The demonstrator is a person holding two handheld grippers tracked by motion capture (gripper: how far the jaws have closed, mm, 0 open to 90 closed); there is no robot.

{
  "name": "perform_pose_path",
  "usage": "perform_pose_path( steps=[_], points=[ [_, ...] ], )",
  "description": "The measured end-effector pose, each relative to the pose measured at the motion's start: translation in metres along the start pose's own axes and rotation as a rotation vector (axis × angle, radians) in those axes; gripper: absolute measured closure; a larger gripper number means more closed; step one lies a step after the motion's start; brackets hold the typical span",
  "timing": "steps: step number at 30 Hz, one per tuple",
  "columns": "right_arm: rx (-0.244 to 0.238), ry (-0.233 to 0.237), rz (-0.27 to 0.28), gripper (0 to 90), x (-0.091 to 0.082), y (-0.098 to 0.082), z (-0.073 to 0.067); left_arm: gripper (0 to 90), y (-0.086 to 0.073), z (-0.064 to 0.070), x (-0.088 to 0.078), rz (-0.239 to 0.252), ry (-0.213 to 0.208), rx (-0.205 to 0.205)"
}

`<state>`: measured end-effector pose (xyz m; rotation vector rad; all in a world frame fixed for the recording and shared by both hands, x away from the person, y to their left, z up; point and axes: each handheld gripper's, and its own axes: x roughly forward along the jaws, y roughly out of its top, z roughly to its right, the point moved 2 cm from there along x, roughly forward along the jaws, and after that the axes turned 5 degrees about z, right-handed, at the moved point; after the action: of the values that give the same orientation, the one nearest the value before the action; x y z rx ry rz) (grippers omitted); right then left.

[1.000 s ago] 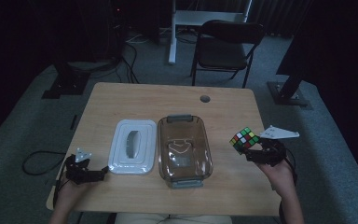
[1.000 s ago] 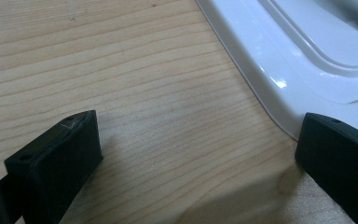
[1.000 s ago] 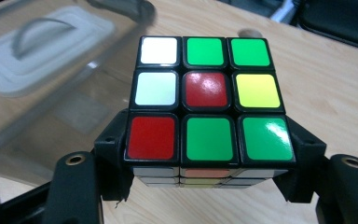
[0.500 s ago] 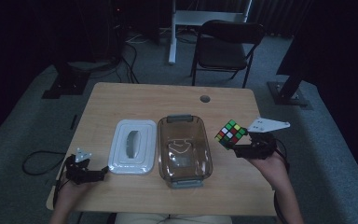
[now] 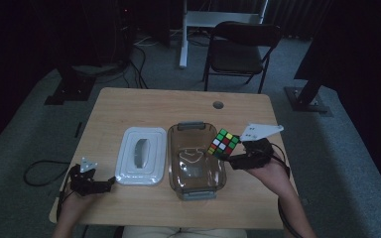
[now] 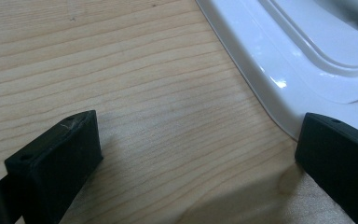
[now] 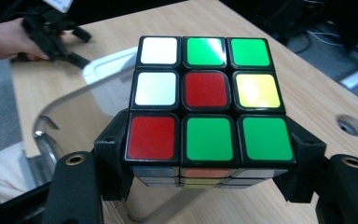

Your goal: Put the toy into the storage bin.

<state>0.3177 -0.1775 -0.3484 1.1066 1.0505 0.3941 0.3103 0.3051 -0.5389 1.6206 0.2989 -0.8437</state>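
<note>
A scrambled Rubik's cube (image 5: 223, 144) (image 7: 207, 98) hangs above the right rim of a clear glass container (image 5: 194, 166) (image 7: 51, 126) with grey end handles. My right gripper (image 5: 226, 154) (image 7: 209, 172) is shut on the cube, one jaw pressing on each side of its lower layer. The container's white lid (image 5: 140, 156) (image 6: 307, 60) (image 7: 105, 79) lies flat just left of it. My left gripper (image 5: 108, 182) (image 6: 196, 154) rests open on the wood near the lid's front left corner, nothing between its jaws, and appears far off as the left gripper (image 7: 51, 28) in the right gripper view.
The wooden table (image 5: 144, 109) has a round cable hole (image 5: 218, 105) (image 7: 349, 125) near its far edge. A black folding chair (image 5: 240, 49) stands behind it. Stand bases (image 5: 67, 91) and a cable (image 5: 39, 173) lie on the grey carpet.
The right gripper has carried the cube leftward and a little up, from beside the container to over its right rim. The left gripper has stayed put.
</note>
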Motion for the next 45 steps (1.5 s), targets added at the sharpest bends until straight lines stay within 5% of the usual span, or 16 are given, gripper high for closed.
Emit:
perform_pose_path(
  steps=[16, 33, 45],
  points=[
    [-0.099, 0.152, -0.086, 33.7, 0.043, 0.014, -0.026, 0.7, 0.0, 0.0, 0.0, 0.0, 0.0, -0.002],
    [-0.17, 0.297, -0.266, 33.7, 0.084, 0.002, -0.04, 0.7, 0.0, 0.0, 0.0, -0.002, -0.001, 0.0],
    [-0.211, 0.335, -0.384, 33.7, 0.108, -0.009, -0.043, 0.8, 0.0, 0.0, 0.0, -0.002, -0.001, 0.0]
  ],
)
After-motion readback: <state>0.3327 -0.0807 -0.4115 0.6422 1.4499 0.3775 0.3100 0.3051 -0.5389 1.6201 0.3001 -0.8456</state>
